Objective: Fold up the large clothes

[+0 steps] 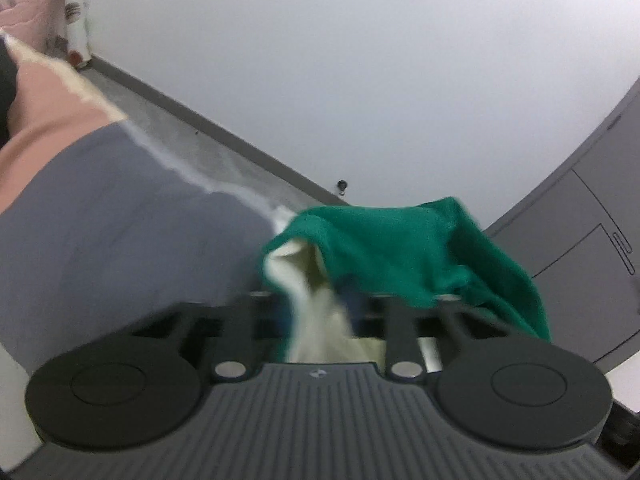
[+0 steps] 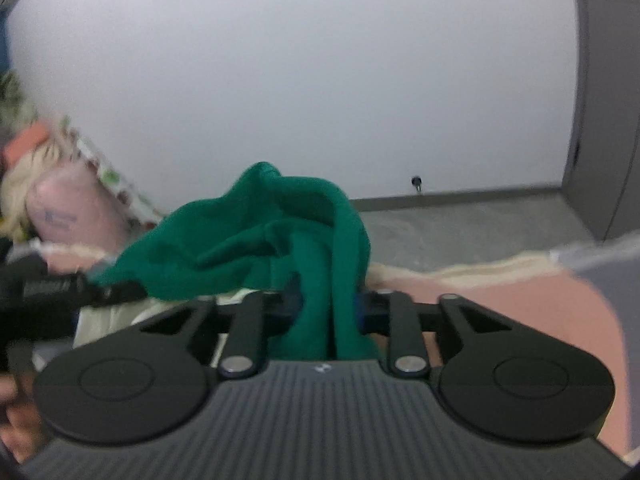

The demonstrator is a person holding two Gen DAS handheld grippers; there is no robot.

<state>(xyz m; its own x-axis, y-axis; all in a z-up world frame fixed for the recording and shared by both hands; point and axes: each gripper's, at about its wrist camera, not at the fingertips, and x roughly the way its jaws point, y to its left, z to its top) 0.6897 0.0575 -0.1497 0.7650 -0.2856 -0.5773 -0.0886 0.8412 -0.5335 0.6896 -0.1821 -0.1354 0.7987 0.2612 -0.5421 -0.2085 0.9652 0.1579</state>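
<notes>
Item: green garment [image 1: 404, 248], cream lining [image 1: 320, 320] showing, bunched and lifted above the bed.
My left gripper [image 1: 320, 304]: jaws closed on the garment, cream cloth running between them.
My right gripper [image 2: 328, 304]: jaws closed on a green fold [image 2: 280, 240] of the same garment, which rises in a heap in front of it.
Bed cover [image 1: 120, 220]: grey and pink panels with a pale fringe, under and beside the garment.
Backdrop: white wall [image 1: 360, 60], grey floor [image 2: 460, 224], grey cabinet [image 1: 592, 240].
Both views blurred.
</notes>
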